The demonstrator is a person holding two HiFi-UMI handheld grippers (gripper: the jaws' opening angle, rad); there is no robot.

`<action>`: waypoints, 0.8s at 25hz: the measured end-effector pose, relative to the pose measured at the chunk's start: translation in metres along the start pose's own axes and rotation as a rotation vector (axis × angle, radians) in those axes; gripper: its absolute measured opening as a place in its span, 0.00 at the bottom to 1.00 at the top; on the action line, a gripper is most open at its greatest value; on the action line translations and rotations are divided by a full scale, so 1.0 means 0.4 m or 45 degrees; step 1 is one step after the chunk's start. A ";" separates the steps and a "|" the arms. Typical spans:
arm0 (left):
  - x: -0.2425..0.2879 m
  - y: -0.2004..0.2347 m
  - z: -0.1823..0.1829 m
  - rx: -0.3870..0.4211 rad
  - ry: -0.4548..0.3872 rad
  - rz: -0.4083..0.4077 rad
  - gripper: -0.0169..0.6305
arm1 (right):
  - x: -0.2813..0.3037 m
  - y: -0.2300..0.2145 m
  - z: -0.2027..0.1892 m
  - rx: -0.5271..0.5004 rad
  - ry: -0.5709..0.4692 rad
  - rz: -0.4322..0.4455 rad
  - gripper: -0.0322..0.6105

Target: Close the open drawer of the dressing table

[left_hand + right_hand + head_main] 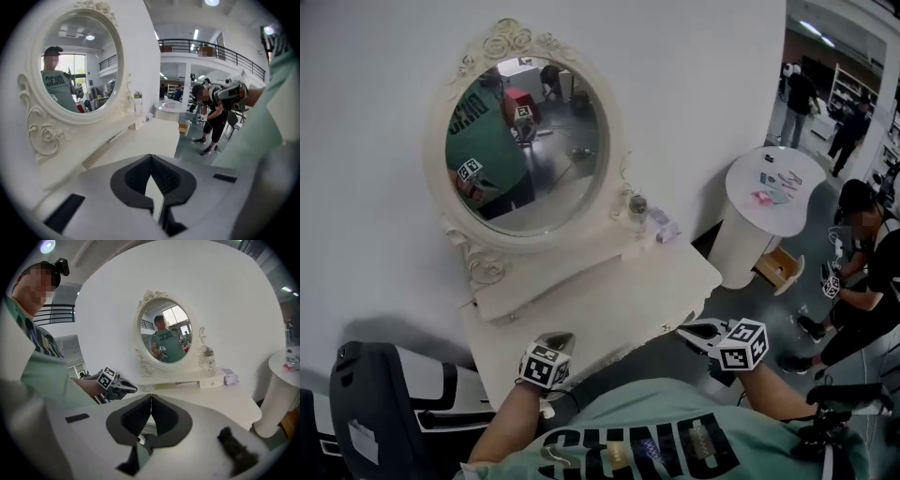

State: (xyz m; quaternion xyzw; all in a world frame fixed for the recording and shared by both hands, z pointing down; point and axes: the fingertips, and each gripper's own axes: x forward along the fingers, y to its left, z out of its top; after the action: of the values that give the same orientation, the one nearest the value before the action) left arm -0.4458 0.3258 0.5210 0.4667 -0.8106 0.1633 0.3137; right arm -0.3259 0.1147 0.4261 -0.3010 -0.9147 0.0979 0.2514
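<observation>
The white dressing table [609,300] with its oval mirror [525,145] stands against the wall in front of me. Under the mirror runs a low shelf. The small knobbed drawer [213,380] at the shelf's right end sits a little proud of the shelf front. My left gripper [557,338] hovers over the table's near left edge, shut and empty. In its own view the left gripper [151,157] points along the tabletop. My right gripper [686,330] is at the near right corner, also shut on nothing. The right gripper [151,397] faces the mirror in its own view, where the left gripper [134,388] also shows.
A glass bottle [637,208] and a small box [665,226] stand on the shelf's right end. A round white table [748,239] is to the right, with a wooden box [778,267] at its foot and a crouching person [862,281] beyond. A black chair [366,394] is at my left.
</observation>
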 end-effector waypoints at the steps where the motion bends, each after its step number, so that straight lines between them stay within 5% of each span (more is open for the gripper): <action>1: -0.010 0.007 0.006 -0.035 -0.032 0.005 0.04 | 0.015 -0.002 0.012 -0.010 0.007 0.016 0.07; 6: -0.045 0.011 0.043 -0.158 -0.154 0.068 0.04 | 0.076 -0.042 0.074 -0.056 0.021 0.124 0.07; 12: -0.087 0.003 0.108 -0.327 -0.313 0.291 0.04 | 0.089 -0.115 0.081 -0.187 0.079 0.333 0.07; 16: -0.076 -0.079 0.163 -0.428 -0.410 0.397 0.04 | 0.059 -0.209 0.109 -0.222 0.095 0.447 0.07; 20: -0.024 -0.174 0.200 -0.429 -0.394 0.432 0.04 | 0.049 -0.281 0.132 -0.233 0.091 0.538 0.07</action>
State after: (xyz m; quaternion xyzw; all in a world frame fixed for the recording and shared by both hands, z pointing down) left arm -0.4110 0.2519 0.4529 0.2849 -0.9311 0.0034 0.2277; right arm -0.4232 0.0353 0.4260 -0.5107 -0.8269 0.0542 0.2291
